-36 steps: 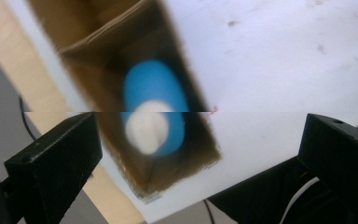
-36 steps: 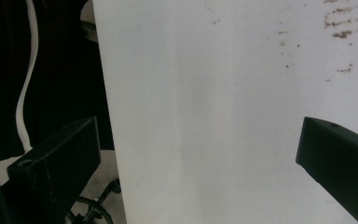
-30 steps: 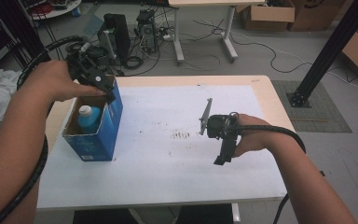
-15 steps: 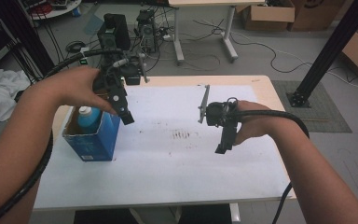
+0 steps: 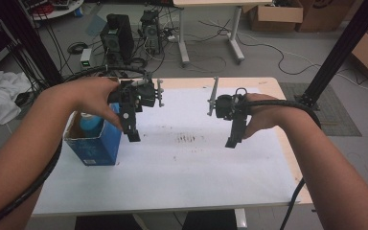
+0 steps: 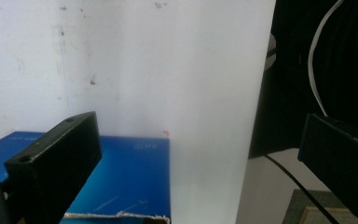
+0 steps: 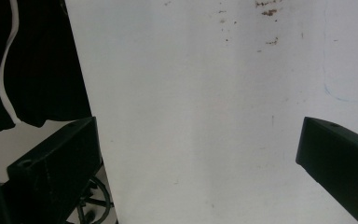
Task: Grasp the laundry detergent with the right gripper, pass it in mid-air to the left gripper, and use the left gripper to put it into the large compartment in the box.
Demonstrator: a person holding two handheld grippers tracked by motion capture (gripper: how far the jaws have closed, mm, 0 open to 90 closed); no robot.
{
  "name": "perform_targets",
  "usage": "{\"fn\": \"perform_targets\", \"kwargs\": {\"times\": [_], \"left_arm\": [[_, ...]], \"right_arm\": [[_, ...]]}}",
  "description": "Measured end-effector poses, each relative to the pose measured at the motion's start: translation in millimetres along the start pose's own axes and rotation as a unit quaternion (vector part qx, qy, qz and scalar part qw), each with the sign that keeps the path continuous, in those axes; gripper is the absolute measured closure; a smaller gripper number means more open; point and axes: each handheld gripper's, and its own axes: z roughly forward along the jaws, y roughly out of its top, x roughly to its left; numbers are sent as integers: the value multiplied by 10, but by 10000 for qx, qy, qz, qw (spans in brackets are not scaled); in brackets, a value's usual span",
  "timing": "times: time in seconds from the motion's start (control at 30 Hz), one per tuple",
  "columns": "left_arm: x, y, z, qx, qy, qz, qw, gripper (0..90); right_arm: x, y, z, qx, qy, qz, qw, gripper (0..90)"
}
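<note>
Left gripper (image 5: pixel 130 125) now clear of blue box (image 5: pixel 96 146) — a second ago it sat over box mouth, since lifted and swung toward table centre. Jaws wide, nothing between them. Bottle with light-blue cap (image 5: pixel 91 123) stands inside box, at 9 o'clock of left gripper, near table's left edge. Right gripper (image 5: pixel 234 132) has drifted slightly toward 12 o'clock, jaws wide, empty, over white sheet (image 5: pixel 182 167). Judgement: bottle looks deposited — both hands free for next step.
</note>
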Motion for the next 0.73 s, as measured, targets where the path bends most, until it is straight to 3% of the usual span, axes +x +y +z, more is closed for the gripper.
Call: {"fn": "perform_targets", "kwargs": {"times": [0.73], "left_arm": [[-23, 29, -39, -83, 70, -62, 9999, 1]], "right_arm": [[51, 34, -20, -67, -49, -26, 10000, 0]]}}
